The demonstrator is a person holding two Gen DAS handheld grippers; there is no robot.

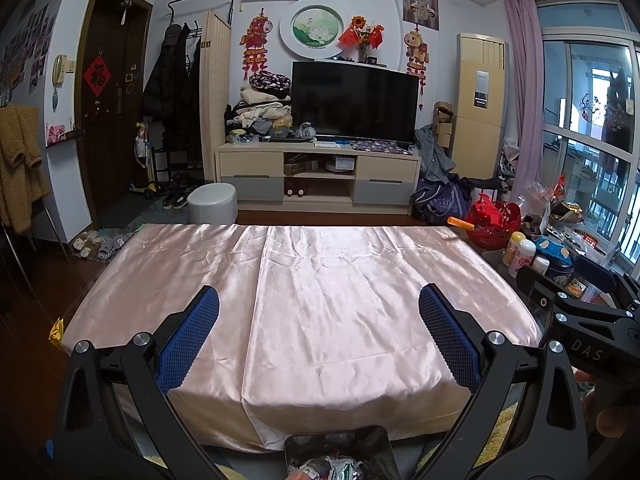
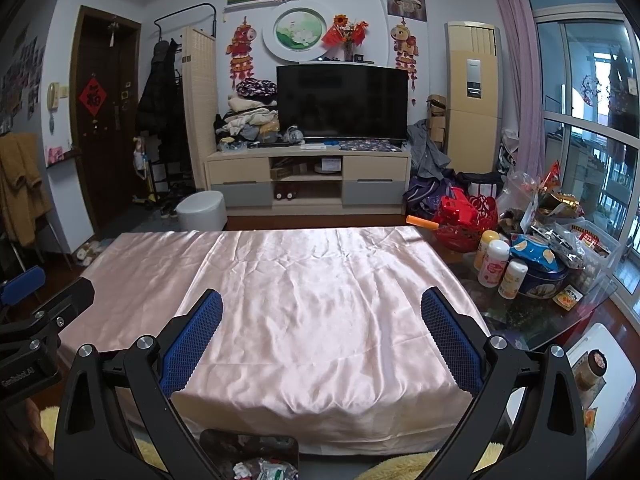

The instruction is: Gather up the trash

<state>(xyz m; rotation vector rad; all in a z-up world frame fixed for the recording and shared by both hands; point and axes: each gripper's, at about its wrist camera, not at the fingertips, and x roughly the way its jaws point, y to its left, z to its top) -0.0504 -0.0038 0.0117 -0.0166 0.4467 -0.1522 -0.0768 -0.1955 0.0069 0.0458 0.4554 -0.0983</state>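
We hold the left gripper (image 1: 319,314) with its blue fingers (image 1: 188,340) spread wide and released, nothing between them, above the pink satin cloth (image 1: 320,300) that covers the counter (image 2: 320,442). Just below the counter's near edge sits a dark bin (image 1: 376,440), cut off by the frame bottom; inside it we make out crumpled foil and a green-and-white wrapper, the trash (image 1: 332,468), only partly visible. The right gripper (image 2: 322,312) likewise hangs with its fingers (image 2: 450,340) apart and empty over the cloth. Beside the counter on the right, bottles (image 2: 494,262) and a blue cookie tin (image 2: 540,276) crowd a glass table (image 2: 532,320).
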